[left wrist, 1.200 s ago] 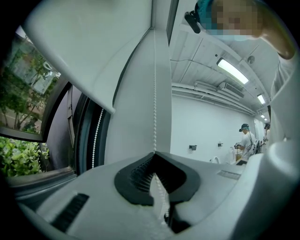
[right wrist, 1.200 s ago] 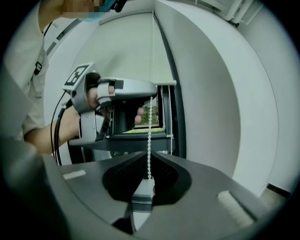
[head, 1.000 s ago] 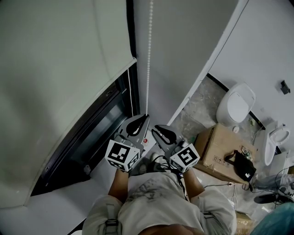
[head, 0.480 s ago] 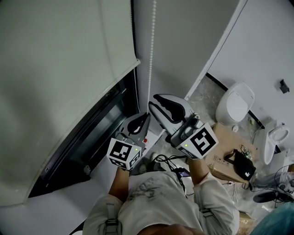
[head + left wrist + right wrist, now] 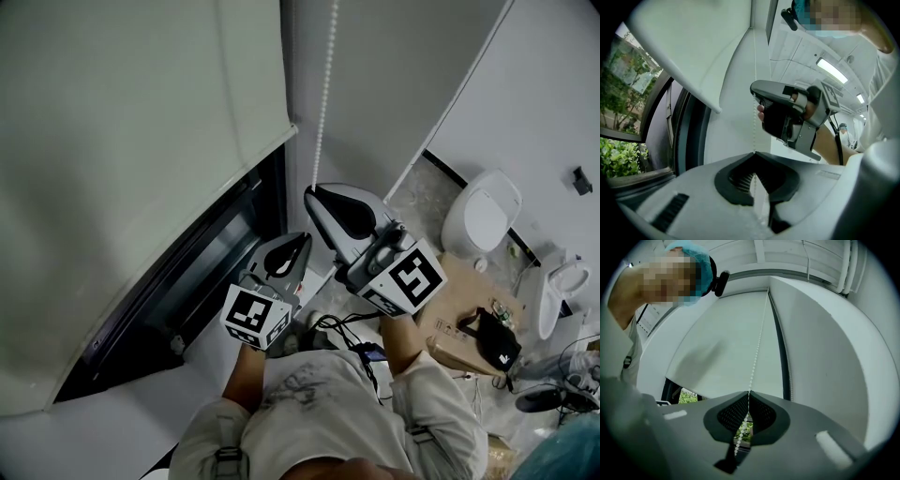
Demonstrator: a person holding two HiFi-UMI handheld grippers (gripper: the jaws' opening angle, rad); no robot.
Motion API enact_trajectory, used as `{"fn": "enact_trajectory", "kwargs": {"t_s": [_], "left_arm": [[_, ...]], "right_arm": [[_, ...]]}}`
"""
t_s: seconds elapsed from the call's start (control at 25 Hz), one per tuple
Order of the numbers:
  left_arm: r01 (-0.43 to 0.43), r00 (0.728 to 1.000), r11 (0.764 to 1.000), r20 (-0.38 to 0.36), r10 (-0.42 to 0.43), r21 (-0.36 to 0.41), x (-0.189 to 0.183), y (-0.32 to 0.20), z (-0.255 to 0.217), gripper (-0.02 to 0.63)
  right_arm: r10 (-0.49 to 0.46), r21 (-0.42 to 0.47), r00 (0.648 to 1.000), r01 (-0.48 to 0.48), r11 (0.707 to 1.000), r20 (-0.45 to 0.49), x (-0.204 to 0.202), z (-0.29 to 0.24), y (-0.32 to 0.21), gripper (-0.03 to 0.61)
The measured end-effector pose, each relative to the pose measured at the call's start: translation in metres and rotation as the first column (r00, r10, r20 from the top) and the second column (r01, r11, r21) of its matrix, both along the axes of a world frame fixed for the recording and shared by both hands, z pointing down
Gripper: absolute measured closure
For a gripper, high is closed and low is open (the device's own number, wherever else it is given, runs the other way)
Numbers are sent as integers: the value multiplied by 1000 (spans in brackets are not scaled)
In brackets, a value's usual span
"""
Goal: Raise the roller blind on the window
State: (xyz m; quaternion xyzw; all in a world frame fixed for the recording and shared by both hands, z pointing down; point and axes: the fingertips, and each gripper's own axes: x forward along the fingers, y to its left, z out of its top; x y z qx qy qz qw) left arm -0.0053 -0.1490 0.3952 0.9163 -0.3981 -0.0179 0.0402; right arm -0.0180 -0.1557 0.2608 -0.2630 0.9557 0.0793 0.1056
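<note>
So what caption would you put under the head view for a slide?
Right gripper above left gripper, both clamped on the bead chain beside a partly raised roller blind.

I'm finding the right gripper (image 5: 311, 191) sitting on the bead chain (image 5: 326, 84) just above the left gripper (image 5: 304, 235), blocking its way up; higher, the chain is hanging free beside the roller blind (image 5: 141, 141).

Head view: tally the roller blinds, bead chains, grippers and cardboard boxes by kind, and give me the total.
roller blind: 1
bead chain: 1
grippers: 2, the left gripper and the right gripper, each shut on the bead chain
cardboard box: 1
total: 5
</note>
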Motion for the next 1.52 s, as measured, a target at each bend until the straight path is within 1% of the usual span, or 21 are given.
{"fn": "enact_trajectory", "kwargs": {"t_s": [0.08,0.2,0.32,0.44,0.64,1.2,1.52], "left_arm": [[-4,1000,1000,2,4,-2,-1,0,0,603],[-7,1000,1000,24,8,-18,1,1,8,603],[-4,999,998,46,6,-57,0,3,29,604],[-1,998,995,59,7,-102,-2,6,51,603],[-1,997,986,74,13,-164,-2,11,83,603],[11,994,958,111,22,-287,-7,15,156,603],[6,993,944,114,33,-329,-8,17,179,603]], "right_arm": [[1,-2,1000,-1,1000,11,1,0,0,566],[13,-4,1000,-13,1000,-12,0,7,1,566],[22,-35,999,-24,999,-47,-3,28,0,568],[24,-77,998,-29,997,-62,-4,50,1,568],[20,-135,997,-30,990,-75,-4,82,5,568],[30,-251,991,-63,966,-134,-10,152,12,568],[29,-290,988,-74,954,-154,-11,175,16,568]]}}
